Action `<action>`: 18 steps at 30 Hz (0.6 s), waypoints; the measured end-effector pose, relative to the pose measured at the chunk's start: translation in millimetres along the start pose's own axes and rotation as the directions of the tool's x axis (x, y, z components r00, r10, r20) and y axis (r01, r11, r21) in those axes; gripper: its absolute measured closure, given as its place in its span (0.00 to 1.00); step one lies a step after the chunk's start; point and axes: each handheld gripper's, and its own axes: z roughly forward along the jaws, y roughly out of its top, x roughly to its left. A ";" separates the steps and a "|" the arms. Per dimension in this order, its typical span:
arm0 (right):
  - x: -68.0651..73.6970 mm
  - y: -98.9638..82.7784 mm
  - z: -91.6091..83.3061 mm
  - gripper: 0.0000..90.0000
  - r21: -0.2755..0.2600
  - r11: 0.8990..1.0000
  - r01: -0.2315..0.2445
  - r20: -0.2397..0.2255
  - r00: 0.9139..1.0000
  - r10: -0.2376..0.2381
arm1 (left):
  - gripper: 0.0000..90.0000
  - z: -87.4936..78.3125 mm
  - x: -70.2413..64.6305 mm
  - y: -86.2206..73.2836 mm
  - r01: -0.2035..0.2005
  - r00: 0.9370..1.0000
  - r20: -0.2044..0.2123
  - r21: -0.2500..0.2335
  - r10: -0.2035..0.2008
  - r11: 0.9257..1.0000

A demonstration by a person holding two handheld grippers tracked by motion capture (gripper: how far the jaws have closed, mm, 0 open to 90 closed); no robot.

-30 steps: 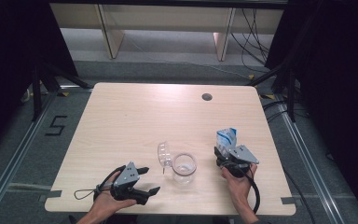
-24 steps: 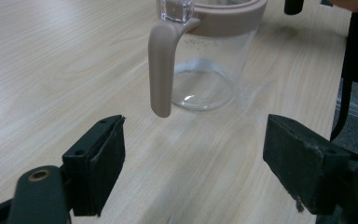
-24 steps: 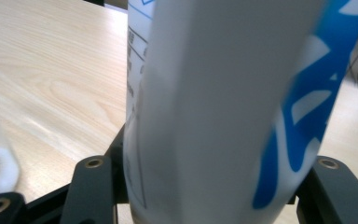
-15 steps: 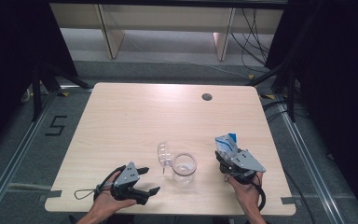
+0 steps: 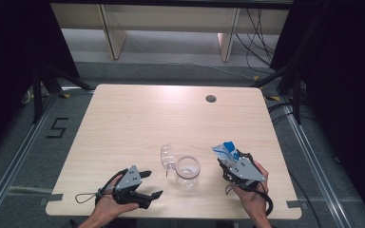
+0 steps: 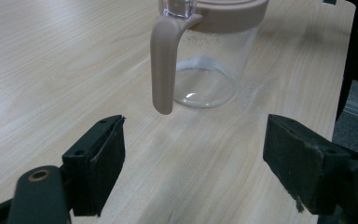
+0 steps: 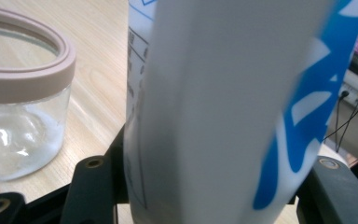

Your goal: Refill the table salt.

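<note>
Now that your right gripper (image 5: 228,159), jaws clamped on the white-and-blue carton (image 5: 224,151), has lifted and tipped it toward the clear jar (image 5: 188,169) on the surface (image 5: 138,114), pouring looks imminent, while your left gripper (image 5: 148,184) waits with jaws open.

I read one clear mark: a black "5" (image 5: 57,128) taped on the grey floor left of the table. The white and blue carton (image 7: 223,107) carried fine black print and a ruled box on its side, too blurred for me to read
</note>
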 end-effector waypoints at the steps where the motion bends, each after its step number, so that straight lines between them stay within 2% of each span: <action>1: 1.1 1.1 0.0 0.48 0.002 1.000 0.015 -0.002 1.000 -0.015 | 0.23 -0.1 0.0 -0.1 0.001 1.000 0.000 0.000 -0.001 1.000; 2: 2.3 2.5 -0.4 0.48 -0.006 1.000 0.012 -0.006 1.000 -0.012 | 0.23 -0.1 1.4 0.0 -0.015 1.000 0.006 -0.004 0.016 1.000; 3: 2.8 3.4 -0.3 0.48 0.001 0.999 0.036 -0.001 0.999 -0.036 | 0.23 -0.4 2.3 0.2 -0.028 1.000 0.007 -0.003 0.028 1.000; 4: 4.3 4.5 -0.1 0.48 0.000 0.999 0.040 -0.006 0.999 -0.040 | 0.23 -0.7 2.2 0.1 -0.028 1.000 0.003 -0.002 0.028 1.000; 5: 5.8 5.7 0.0 0.48 -0.005 0.999 0.040 -0.008 0.999 -0.040 | 0.23 -1.5 1.7 0.0 -0.019 1.000 -0.004 0.006 0.019 1.000; 9: 9.0 9.0 1.6 0.48 -0.007 0.996 0.094 -0.008 0.995 -0.094 | 0.23 -1.1 1.9 -0.5 -0.020 1.000 -0.004 0.001 0.020 1.000; 12: 11.9 10.1 2.1 0.49 0.006 0.994 0.110 -0.012 0.994 -0.110 | 0.23 -1.4 1.5 -1.0 -0.021 1.000 -0.006 0.002 0.021 1.000; 13: 12.3 10.5 2.5 0.49 0.008 0.993 0.119 -0.011 0.993 -0.119 | 0.23 -1.6 2.0 -1.2 -0.019 1.000 0.004 0.002 0.019 1.000; 14: 12.5 10.7 2.8 0.49 0.011 0.992 0.128 -0.015 0.992 -0.128 | 0.23 -1.4 0.6 -1.9 0.004 1.000 0.001 -0.004 -0.004 1.000; 15: 12.2 11.1 3.4 0.49 0.011 0.989 0.147 -0.009 0.989 -0.146 | 0.23 -2.3 2.6 -1.3 -0.029 1.000 -0.002 -0.002 0.029 1.000; 17: 12.6 11.8 4.3 0.49 0.021 0.985 0.171 -0.005 0.985 -0.171 | 0.23 -2.5 2.8 -1.4 -0.028 1.000 -0.002 0.000 0.028 1.000; 18: 13.0 12.0 4.4 0.49 0.025 0.984 0.178 0.002 0.984 -0.178 | 0.23 -2.0 0.9 -2.0 0.006 1.000 -0.001 -0.006 -0.006 1.000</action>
